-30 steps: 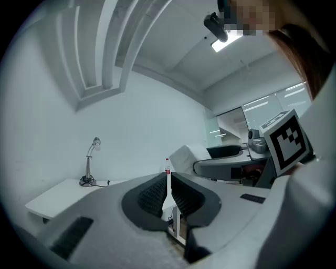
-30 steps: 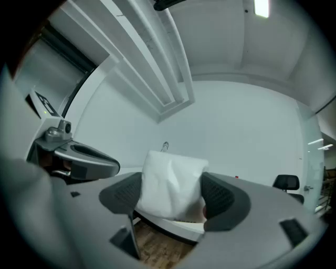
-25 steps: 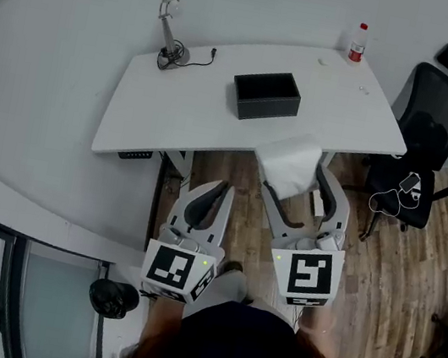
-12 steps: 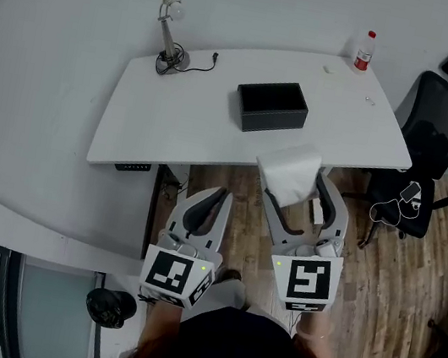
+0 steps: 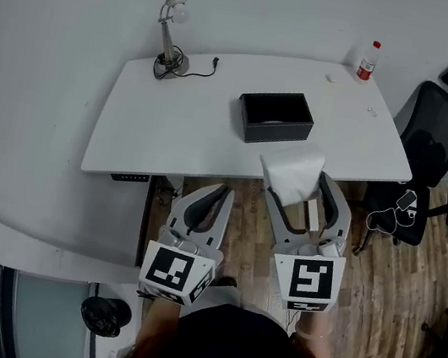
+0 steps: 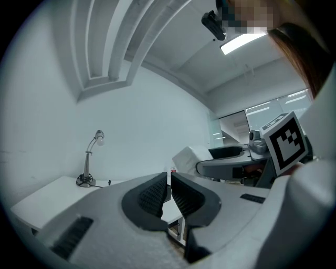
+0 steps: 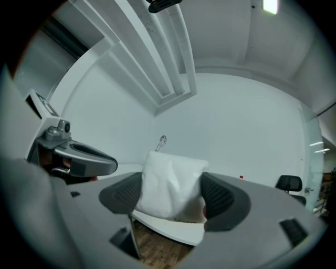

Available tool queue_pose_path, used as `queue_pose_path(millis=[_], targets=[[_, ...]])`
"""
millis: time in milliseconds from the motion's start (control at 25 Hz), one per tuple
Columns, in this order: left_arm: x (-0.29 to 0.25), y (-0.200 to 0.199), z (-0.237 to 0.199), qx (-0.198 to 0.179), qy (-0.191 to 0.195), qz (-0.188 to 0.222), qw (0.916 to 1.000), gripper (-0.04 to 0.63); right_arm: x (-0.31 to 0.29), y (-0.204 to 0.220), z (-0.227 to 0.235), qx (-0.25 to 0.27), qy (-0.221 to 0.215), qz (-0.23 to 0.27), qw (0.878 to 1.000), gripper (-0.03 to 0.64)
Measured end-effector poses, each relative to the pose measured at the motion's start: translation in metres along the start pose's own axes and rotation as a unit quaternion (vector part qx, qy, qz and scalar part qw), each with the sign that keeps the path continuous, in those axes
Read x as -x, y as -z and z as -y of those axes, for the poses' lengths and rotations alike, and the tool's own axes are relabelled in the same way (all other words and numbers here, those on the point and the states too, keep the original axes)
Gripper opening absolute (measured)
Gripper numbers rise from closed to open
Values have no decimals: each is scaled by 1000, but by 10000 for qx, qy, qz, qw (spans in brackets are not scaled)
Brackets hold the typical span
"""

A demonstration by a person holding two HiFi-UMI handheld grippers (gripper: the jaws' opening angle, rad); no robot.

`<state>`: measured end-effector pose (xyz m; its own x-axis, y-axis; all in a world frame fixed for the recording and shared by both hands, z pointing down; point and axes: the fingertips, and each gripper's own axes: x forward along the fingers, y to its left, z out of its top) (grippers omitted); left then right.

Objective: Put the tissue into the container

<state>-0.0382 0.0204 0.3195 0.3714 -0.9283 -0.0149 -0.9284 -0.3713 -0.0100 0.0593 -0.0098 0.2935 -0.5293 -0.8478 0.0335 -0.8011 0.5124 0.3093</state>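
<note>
A white tissue pack (image 5: 293, 174) is clamped between the jaws of my right gripper (image 5: 296, 180), held in the air just off the near edge of the white table (image 5: 175, 114). The right gripper view shows the tissue pack (image 7: 171, 184) filling the gap between both pads. The container, a black open box (image 5: 275, 116), sits on the table just beyond and slightly left of the pack. My left gripper (image 5: 215, 194) hangs lower left, over the wooden floor, jaws together and empty; its left gripper view shows the pads (image 6: 152, 194) almost touching.
A desk lamp (image 5: 173, 28) with its cable stands at the table's back left. A red-capped bottle (image 5: 367, 61) stands at the back right corner. A black office chair (image 5: 433, 142) is right of the table. A black round object (image 5: 105, 314) lies on the floor at lower left.
The view has shifted so the table and box sit lower and nearer; the right gripper with the tissue pack has come closer to the box. The left gripper holds its place.
</note>
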Motion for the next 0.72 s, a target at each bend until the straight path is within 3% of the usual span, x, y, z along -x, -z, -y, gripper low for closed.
queue_pose_path(millis=[720], targets=[[-13,2,-40,99,247,109,9996,41,-31,-10,-8,107,263,-166,9995,370]])
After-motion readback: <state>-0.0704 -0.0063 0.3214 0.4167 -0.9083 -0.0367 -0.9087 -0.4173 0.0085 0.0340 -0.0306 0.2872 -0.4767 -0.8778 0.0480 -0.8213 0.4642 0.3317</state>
